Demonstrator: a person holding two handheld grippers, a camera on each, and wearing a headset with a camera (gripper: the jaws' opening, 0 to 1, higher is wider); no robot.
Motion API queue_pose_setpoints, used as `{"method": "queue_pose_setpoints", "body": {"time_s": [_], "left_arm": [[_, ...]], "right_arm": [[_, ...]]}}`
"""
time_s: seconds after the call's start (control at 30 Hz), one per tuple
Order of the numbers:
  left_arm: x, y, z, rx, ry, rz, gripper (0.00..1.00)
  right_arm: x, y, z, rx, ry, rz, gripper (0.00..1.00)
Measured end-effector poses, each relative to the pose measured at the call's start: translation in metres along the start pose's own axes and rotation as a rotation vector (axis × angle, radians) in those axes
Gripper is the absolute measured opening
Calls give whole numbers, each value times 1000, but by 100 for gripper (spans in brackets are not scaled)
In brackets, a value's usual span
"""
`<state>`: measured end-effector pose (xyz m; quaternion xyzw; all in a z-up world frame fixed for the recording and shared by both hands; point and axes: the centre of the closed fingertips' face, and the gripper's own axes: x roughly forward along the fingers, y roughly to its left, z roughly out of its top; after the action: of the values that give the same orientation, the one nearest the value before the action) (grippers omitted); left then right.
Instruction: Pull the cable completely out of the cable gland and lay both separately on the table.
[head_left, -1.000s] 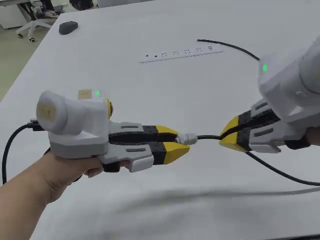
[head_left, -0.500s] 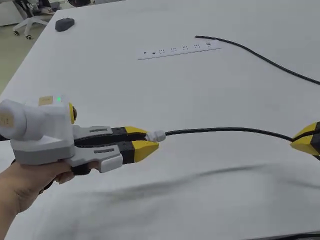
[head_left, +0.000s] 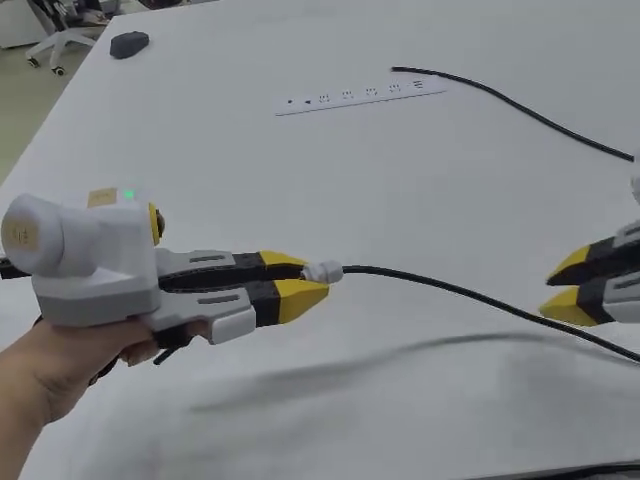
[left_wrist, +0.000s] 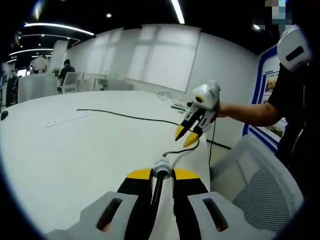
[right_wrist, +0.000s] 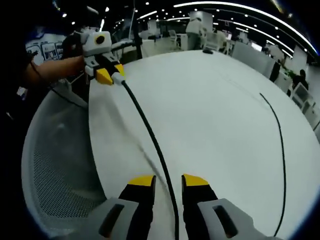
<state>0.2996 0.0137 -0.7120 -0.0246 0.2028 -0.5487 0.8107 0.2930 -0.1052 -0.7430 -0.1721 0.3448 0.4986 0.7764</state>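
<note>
My left gripper (head_left: 312, 278) pinches the small white plastic cable gland (head_left: 322, 271) above the white surface (head_left: 400, 180). The thin black cable (head_left: 450, 290) threaded through it sags between the spread jaws of my right gripper (head_left: 546, 298), unclamped. Both look light, and the cable seems limp and smooth, so I'd grip it firmly near the gland.

- A broad white tabletop (head_left: 300, 180) spans the head view.
- 1 long, flat white power strip (head_left: 360, 97) lies on its far side; a thin black cord (head_left: 520, 113) runs rightward from the strip's right end.
- 1 small dark grey oval object (head_left: 129, 44) sits near the far left corner.
- A white mesh chair (left_wrist: 260, 185) stands beside the table edge.
</note>
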Motion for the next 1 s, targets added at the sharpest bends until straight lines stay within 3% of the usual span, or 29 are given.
{"method": "queue_pose_setpoints", "body": {"time_s": [0.07,0.1,0.17,0.23,0.37,0.43,0.53,0.6,0.7,0.83,1.0], "left_arm": [[1,-2,2,2,-3,-5,14],[2,-4,3,4,-3,-8,14],[4,-7,4,7,-4,-16,14],[5,-11,6,16,-1,-21,14],[7,-22,13,47,4,-58,14],[7,-24,13,53,9,-62,14],[6,-22,13,62,6,-57,14],[4,-22,14,55,5,-61,14],[2,-24,12,71,13,-69,14],[-2,-24,11,84,8,-61,14],[-15,-16,9,63,-11,-30,14]], "right_arm": [[7,15,26,-32,-67,36,17],[12,26,40,-63,-84,71,16],[20,35,55,-119,-97,87,16],[29,41,60,-156,-76,112,18],[40,49,70,-238,-59,150,11],[41,53,77,-269,-72,151,10],[40,60,82,-315,-73,186,4],[41,59,83,-392,-64,174,3],[41,59,81,-430,-57,172,0],[41,59,83,-411,-75,174,0],[39,38,70,-340,-52,133,0]]}}
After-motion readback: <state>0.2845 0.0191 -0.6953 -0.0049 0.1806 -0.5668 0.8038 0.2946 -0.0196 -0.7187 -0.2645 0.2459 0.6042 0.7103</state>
